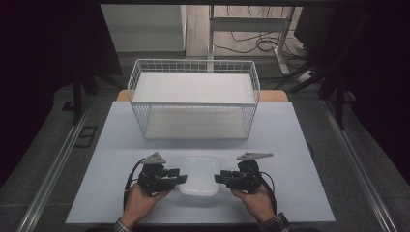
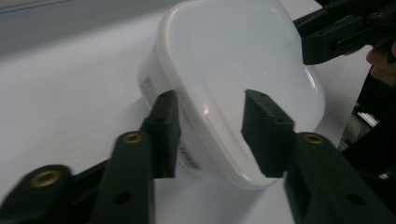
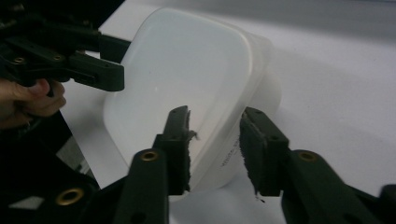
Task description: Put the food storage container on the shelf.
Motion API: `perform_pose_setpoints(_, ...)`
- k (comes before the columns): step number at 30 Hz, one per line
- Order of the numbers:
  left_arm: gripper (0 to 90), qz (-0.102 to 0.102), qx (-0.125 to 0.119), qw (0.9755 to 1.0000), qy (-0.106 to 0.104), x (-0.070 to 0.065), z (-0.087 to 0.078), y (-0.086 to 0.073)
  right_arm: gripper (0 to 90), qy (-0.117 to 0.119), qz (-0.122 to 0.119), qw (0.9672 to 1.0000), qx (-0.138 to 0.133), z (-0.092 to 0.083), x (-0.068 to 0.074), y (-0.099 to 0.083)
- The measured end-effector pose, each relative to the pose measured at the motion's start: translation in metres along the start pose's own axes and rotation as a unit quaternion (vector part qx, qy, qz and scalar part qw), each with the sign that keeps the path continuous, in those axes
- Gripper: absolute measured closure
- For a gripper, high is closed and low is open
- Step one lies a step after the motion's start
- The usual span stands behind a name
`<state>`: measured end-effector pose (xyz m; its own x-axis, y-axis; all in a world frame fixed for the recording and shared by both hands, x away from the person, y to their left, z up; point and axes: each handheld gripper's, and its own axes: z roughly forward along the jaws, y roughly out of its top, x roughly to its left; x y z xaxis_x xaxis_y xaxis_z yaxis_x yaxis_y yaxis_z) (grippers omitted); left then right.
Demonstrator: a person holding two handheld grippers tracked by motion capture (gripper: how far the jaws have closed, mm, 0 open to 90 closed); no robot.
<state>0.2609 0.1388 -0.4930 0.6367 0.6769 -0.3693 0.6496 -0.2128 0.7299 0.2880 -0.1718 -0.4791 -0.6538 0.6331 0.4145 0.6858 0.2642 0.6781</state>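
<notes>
A white lidded plastic container point(image 1: 199, 176) sits flat on the pale table point(image 1: 121, 145) near the front edge, between my two grippers. My left gripper point(image 1: 183, 178) is at its left side and stands open. In the left gripper view the container's rim point(image 2: 243, 70) lies between the jaws of the left gripper point(image 2: 211, 98), one jaw beside the wall and one over the lid. My right gripper point(image 1: 217, 179) is at the right side, also open. Its jaws straddle the rim of the container point(image 3: 187, 79) in the right gripper view point(image 3: 215, 114).
A white wire basket point(image 1: 193, 61) with a white liner stands at the back middle of the table. Bare table surface lies left and right of the hands. Beyond the table are desk legs and cables on the floor.
</notes>
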Motion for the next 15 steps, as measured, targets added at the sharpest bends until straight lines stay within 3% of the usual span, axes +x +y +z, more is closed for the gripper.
perform_pose_setpoints(8,75.4,-0.038,-0.032,0.9988,-0.004,0.0032,-0.0025,-0.0027,78.5,0.001,0.031,0.9987,-0.042,-0.0048,-0.0021,-0.0022)
perform_pose_setpoints(11,78.1,-0.04,-0.035,0.9986,-0.002,0.0042,-0.0003,-0.0032,79.1,-0.019,0.001,0.9984,-0.053,-0.0071,0.0016,-0.0003)
perform_pose_setpoints(15,78.2,-0.037,-0.043,0.9984,0.0,0.0046,-0.0013,-0.0011,79.1,-0.021,-0.006,0.9981,-0.058,-0.0077,0.0026,0.0016)
